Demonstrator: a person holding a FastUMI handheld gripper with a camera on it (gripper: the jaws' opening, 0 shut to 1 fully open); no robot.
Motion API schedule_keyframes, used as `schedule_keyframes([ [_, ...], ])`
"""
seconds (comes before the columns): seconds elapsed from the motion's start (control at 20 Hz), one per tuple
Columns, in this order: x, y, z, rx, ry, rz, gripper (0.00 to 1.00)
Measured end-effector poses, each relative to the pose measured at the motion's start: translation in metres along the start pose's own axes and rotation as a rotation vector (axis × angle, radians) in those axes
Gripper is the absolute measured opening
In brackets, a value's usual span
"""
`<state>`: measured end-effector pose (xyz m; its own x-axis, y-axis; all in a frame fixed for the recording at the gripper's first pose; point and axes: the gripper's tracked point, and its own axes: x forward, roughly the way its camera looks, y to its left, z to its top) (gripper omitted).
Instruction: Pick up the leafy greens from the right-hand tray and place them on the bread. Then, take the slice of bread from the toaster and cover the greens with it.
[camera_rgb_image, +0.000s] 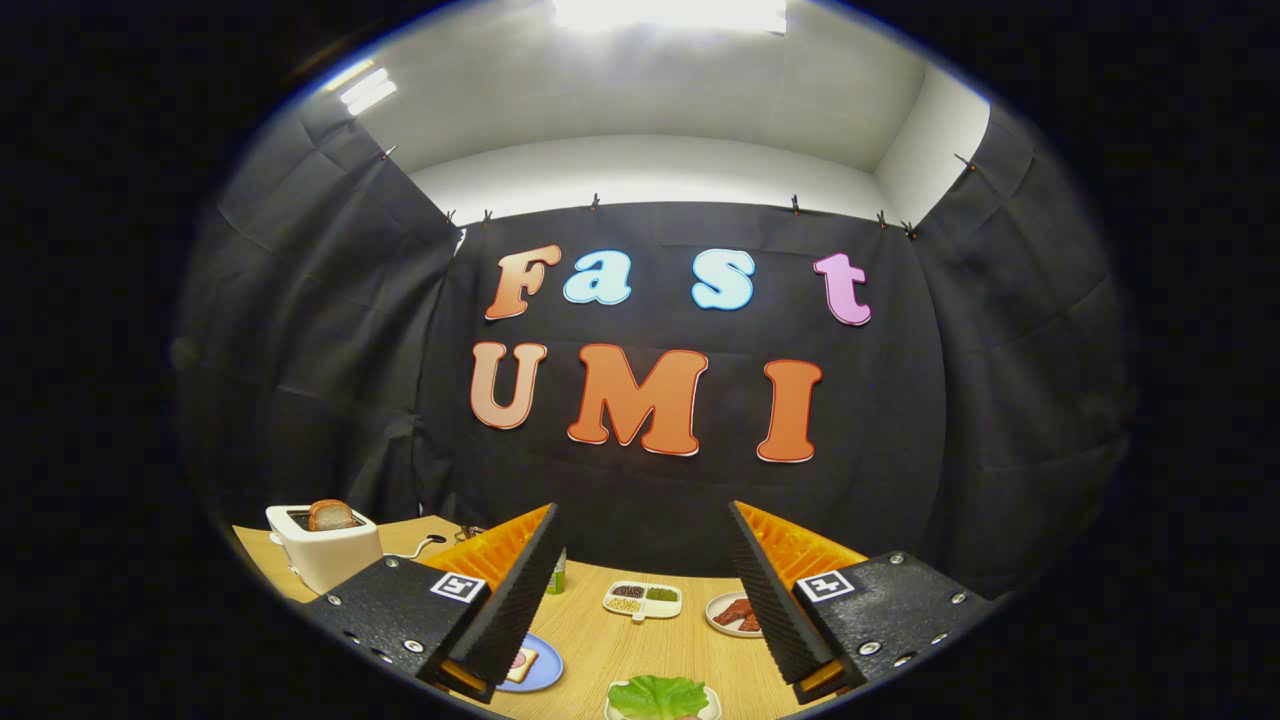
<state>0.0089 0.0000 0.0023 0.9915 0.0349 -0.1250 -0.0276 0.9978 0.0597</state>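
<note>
My gripper (645, 545) is open, its two fingers spread wide above the wooden table (600, 640) with nothing between them. Below the gap, nearest to me, the leafy greens (658, 694) lie on a white tray (712, 706). A blue plate (545, 668) beside the left finger holds a slice of bread (520, 664), partly hidden by that finger. Beyond the left finger, a white toaster (325, 548) stands at the table's far left with a browned slice of bread (331, 515) sticking up from its slot.
A white divided dish (643, 600) with small seeds and green bits sits between the fingers, farther off. A plate of reddish meat strips (737, 612) lies by the right finger. A small green bottle (558, 575) peeks out behind the left finger. The toaster's cord (425, 546) trails on the table.
</note>
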Motion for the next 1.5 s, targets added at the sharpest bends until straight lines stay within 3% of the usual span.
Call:
schedule_keyframes([
  [0.45, 0.003, -0.01, -0.002, 0.045, 0.044, -0.005, 0.99],
  [0.7, 0.003, -0.009, -0.014, 0.097, 0.112, 0.043, 0.98],
  [1.25, 0.01, -0.021, -0.05, 0.009, 0.268, 0.038, 0.99],
  [1.5, 0.012, -0.013, -0.072, 0.045, 0.353, 0.079, 0.99],
])
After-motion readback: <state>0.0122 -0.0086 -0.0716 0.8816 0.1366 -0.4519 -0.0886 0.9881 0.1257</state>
